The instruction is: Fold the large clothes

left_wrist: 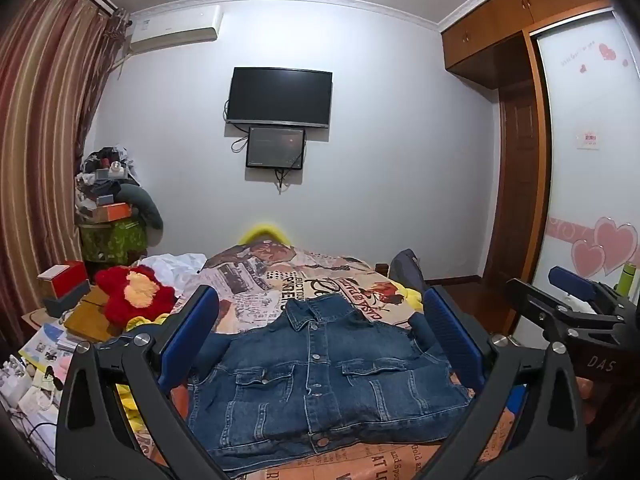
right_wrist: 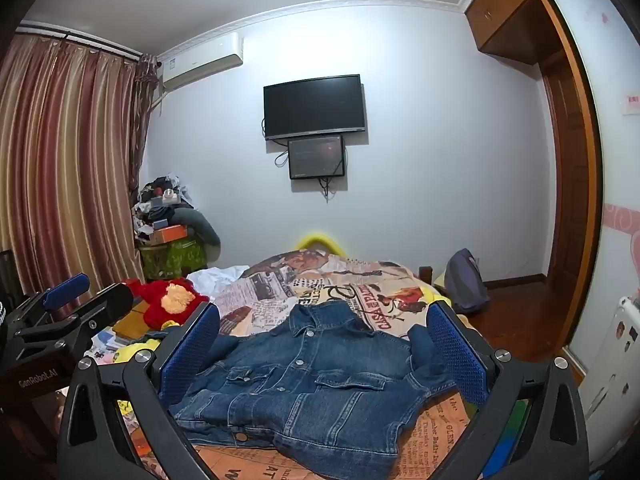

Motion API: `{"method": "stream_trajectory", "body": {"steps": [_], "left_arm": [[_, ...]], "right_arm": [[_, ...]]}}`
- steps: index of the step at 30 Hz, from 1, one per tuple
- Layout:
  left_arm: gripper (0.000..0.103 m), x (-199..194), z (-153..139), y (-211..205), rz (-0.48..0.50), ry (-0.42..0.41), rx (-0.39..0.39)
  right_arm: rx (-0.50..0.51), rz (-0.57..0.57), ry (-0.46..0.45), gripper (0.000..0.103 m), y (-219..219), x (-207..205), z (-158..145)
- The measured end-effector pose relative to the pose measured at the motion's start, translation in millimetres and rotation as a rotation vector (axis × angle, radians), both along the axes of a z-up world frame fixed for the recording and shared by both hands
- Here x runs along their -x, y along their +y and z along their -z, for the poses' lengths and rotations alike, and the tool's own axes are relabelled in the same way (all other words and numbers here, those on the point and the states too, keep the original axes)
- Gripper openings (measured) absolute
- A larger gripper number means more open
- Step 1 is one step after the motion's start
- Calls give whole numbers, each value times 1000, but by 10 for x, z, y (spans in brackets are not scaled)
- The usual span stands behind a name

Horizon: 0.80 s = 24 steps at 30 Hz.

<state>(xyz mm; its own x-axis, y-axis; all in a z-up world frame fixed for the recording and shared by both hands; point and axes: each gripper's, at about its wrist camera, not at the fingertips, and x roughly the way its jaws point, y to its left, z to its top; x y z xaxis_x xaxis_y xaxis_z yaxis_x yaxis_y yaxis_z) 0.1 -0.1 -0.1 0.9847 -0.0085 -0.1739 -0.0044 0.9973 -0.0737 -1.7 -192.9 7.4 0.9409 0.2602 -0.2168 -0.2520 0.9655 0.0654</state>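
A blue denim jacket (left_wrist: pixel 320 376) lies front up on the bed (left_wrist: pixel 280 280), collar toward the far wall, buttons closed, sleeves tucked under at the sides. It also shows in the right wrist view (right_wrist: pixel 312 384). My left gripper (left_wrist: pixel 320 328) hangs above the jacket's near half, wide open and empty. My right gripper (right_wrist: pixel 320 336) is also wide open and empty above the jacket. The right gripper shows at the right edge of the left wrist view (left_wrist: pixel 576 296); the left gripper shows at the left edge of the right wrist view (right_wrist: pixel 68 300).
The bed has a newspaper-print cover (right_wrist: pixel 360 292). A red plush toy (left_wrist: pixel 132 296) and white cloth (left_wrist: pixel 176 264) lie at its left side, with boxes and papers (left_wrist: pixel 64 320) beside. A grey backpack (right_wrist: pixel 464 280) stands at the right. A wardrobe (left_wrist: pixel 520 160) lines the right wall.
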Motion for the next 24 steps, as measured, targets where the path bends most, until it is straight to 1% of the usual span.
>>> {"method": "stream_trajectory", "body": {"steps": [9,10,13,15,17,24], "left_arm": [[103,-34,9,-57,17,17,-14],[103,-4,-15,6,1,5,0],[103,11,-20,-1,-7,3,-3],[103,18,-23,-7,-9,4,-5],[103,-42,41,15,-11,10,-3],[103,-63,35,20,-19,15,2]], "right_arm": [[2,-2,-1,103,3,-3,-3],[7,-1,-1,103,11,-5,-6],[6,-1,0,103,8,-10,-17],[5,-1,2,103,8,-15,-22],[7,-2,3,103,2,-8,-9],[10,-4,4,103,55,-12,21]]}}
